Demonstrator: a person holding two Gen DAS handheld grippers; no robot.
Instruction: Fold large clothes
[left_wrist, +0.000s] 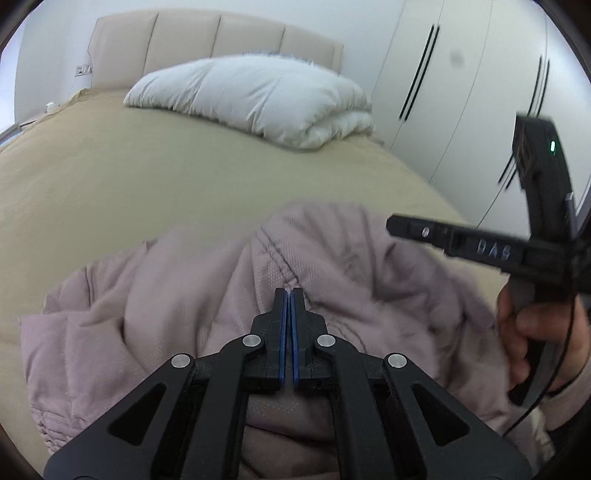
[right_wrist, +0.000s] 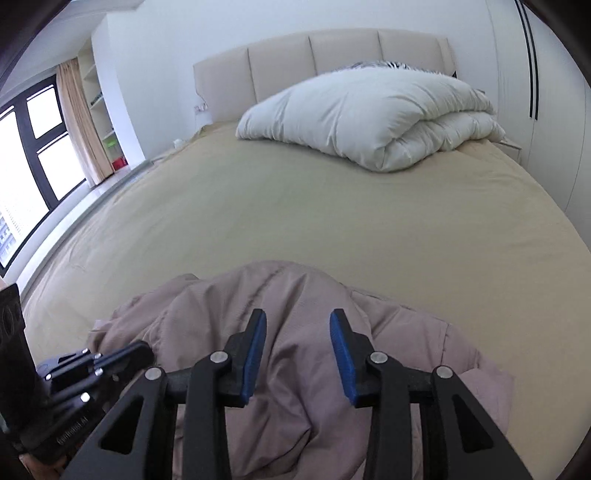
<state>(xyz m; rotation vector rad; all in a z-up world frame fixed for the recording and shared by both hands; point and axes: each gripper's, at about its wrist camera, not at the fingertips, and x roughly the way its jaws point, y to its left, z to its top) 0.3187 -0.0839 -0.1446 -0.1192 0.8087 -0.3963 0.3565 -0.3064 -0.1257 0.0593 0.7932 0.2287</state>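
A crumpled pale mauve garment (left_wrist: 177, 314) lies in a heap on the near part of the tan bed (left_wrist: 110, 177). My left gripper (left_wrist: 289, 291) is shut, its blue-padded tips pinching a stitched fold of the garment. The right gripper's body (left_wrist: 480, 247) shows at the right of the left wrist view, held by a hand. In the right wrist view the garment (right_wrist: 295, 295) lies under my right gripper (right_wrist: 298, 317), which is open and empty just above the cloth. The left gripper's side (right_wrist: 92, 363) shows at lower left.
A folded white duvet (right_wrist: 369, 114) lies at the head of the bed (right_wrist: 258, 206) before a beige padded headboard (right_wrist: 332, 59). White wardrobe doors (left_wrist: 461, 92) stand along the right side. A dark-framed window with curtains (right_wrist: 37, 147) is at the left.
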